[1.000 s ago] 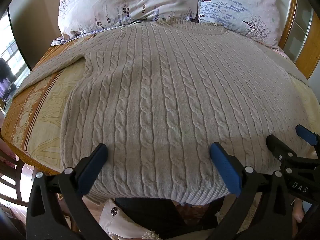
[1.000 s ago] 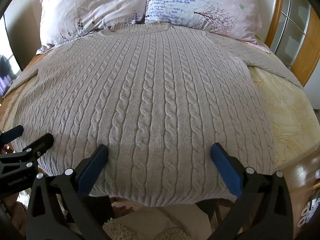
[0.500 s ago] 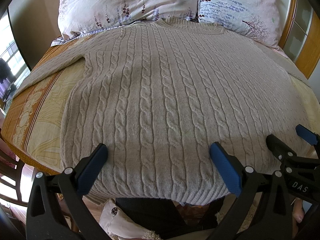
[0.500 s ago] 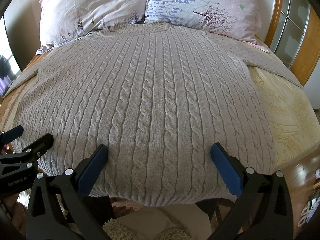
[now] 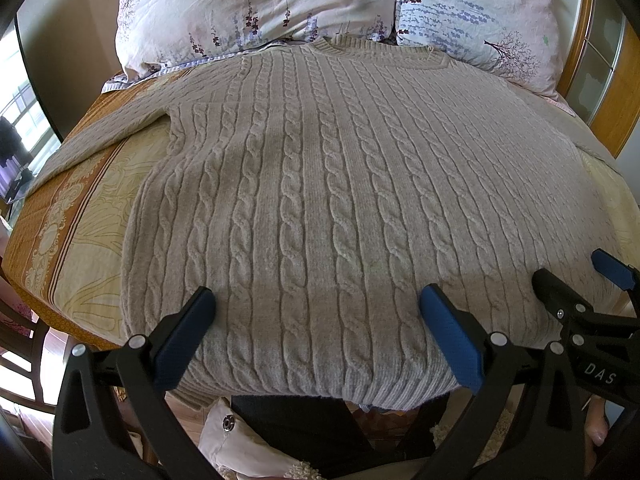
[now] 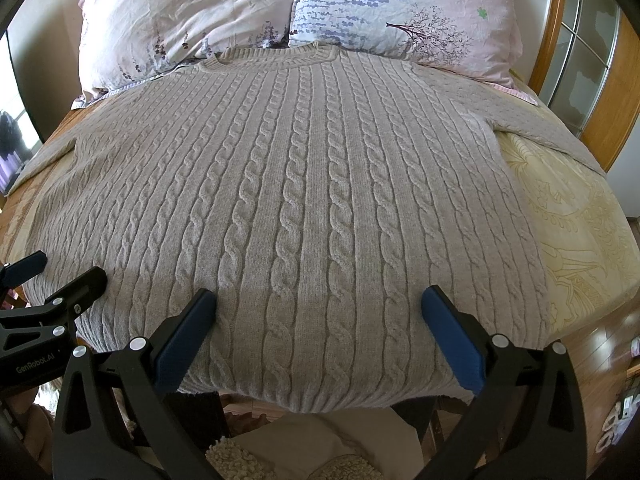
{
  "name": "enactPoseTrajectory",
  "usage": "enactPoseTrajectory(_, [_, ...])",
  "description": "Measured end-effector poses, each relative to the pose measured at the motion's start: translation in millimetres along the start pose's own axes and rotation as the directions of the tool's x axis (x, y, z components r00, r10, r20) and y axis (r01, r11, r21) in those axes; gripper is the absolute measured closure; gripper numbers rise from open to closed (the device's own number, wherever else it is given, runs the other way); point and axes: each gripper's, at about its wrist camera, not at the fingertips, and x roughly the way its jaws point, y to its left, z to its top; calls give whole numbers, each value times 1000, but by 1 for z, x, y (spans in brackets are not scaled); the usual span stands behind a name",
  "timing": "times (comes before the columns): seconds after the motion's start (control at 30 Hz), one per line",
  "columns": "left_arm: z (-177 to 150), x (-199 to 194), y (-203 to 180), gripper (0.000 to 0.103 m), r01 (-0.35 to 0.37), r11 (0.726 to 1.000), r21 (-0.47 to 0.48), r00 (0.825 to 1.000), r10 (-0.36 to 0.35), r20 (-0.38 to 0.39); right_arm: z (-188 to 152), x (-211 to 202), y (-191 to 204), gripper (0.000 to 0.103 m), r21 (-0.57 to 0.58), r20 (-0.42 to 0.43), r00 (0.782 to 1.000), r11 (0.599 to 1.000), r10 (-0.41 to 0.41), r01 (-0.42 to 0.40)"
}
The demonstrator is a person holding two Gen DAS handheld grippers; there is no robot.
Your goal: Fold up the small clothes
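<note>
A beige cable-knit sweater (image 5: 320,184) lies flat and face up on the bed, neck toward the pillows, sleeves spread to both sides. It also shows in the right wrist view (image 6: 304,200). My left gripper (image 5: 316,308) is open and empty, hovering over the sweater's hem. My right gripper (image 6: 320,312) is open and empty over the hem further right. The right gripper also shows at the right edge of the left wrist view (image 5: 576,280), and the left gripper at the left edge of the right wrist view (image 6: 64,276).
Two floral pillows (image 5: 280,12) (image 6: 400,12) lie at the head of the bed. A yellow patterned bedspread (image 6: 572,216) shows either side of the sweater. A wooden headboard frame (image 6: 548,32) stands at the right. A person's legs and fleecy clothing (image 6: 280,452) are below the hem.
</note>
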Motion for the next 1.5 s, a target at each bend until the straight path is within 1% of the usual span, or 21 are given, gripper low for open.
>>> enactPoseTrajectory(1.17, [0, 0, 0, 2, 0, 1000, 0, 1000, 0, 0, 0, 0, 0, 1, -1, -1, 1000, 1000, 1, -1])
enactPoseTrajectory(1.3, [0, 0, 0, 2, -1, 1000, 3, 1000, 1, -3, -4, 6, 0, 1, -15, -6, 1000, 1000, 10, -10])
enactPoseTrajectory(1.37, [0, 0, 0, 2, -1, 1000, 4, 1000, 1, -7, -1, 9, -2, 1, -23, -7, 1000, 1000, 15, -16])
enactPoseTrajectory(1.5, [4, 1, 0, 2, 1, 1000, 9, 1000, -1, -6, -2, 8, -3, 1, -39, 5, 1000, 999, 28, -28])
